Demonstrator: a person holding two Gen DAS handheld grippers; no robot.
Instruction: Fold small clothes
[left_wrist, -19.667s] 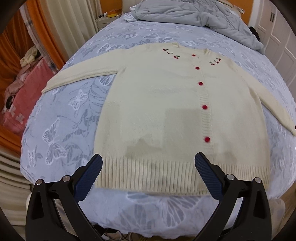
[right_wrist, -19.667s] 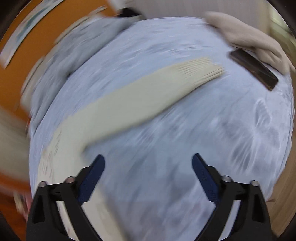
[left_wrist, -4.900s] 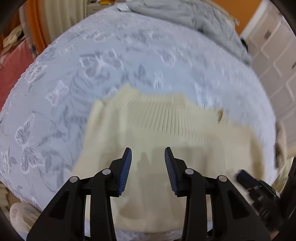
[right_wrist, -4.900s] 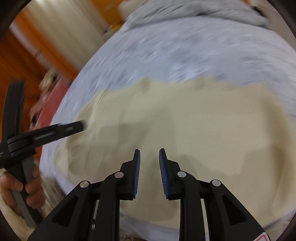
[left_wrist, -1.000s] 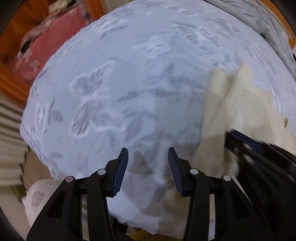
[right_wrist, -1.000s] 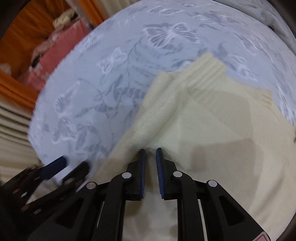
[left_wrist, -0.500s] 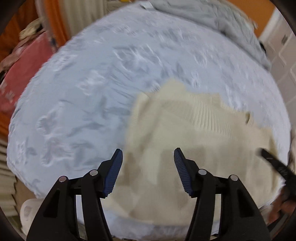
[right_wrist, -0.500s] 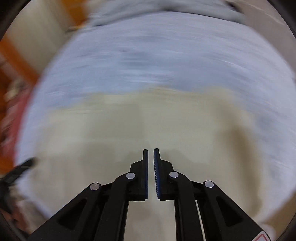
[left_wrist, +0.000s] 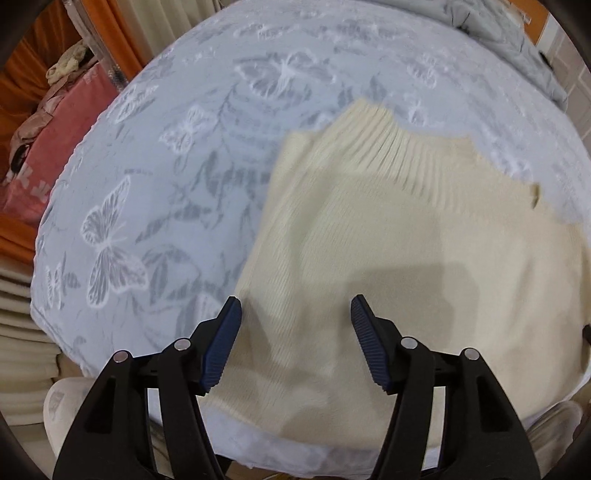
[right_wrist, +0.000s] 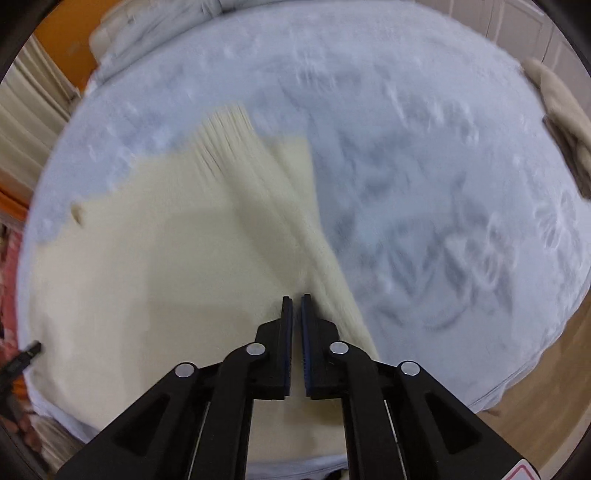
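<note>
A cream knit sweater (left_wrist: 388, 229) lies folded on the bed with its ribbed hem at the far edge. My left gripper (left_wrist: 295, 299) hovers over the sweater's left edge. Its jaws are opening, and nothing is between them. In the right wrist view the sweater (right_wrist: 166, 258) fills the lower left. My right gripper (right_wrist: 296, 297) hangs over the sweater's right edge, where a ribbed band runs. Its jaws have closed to a thin slit with no cloth pinched between them.
The pale blue butterfly bedspread (left_wrist: 184, 147) surrounds the sweater and spreads to the right (right_wrist: 424, 184). A grey quilt (left_wrist: 498, 37) is bunched at the head of the bed. A pink blanket (left_wrist: 48, 147) lies beside the bed on the left, and a beige garment (right_wrist: 561, 103) at the right edge.
The left gripper's jaws have spread wider and it has drifted over the sweater's left edge. The right gripper swept across the sweater to its right edge, rolled, and its jaws closed.
</note>
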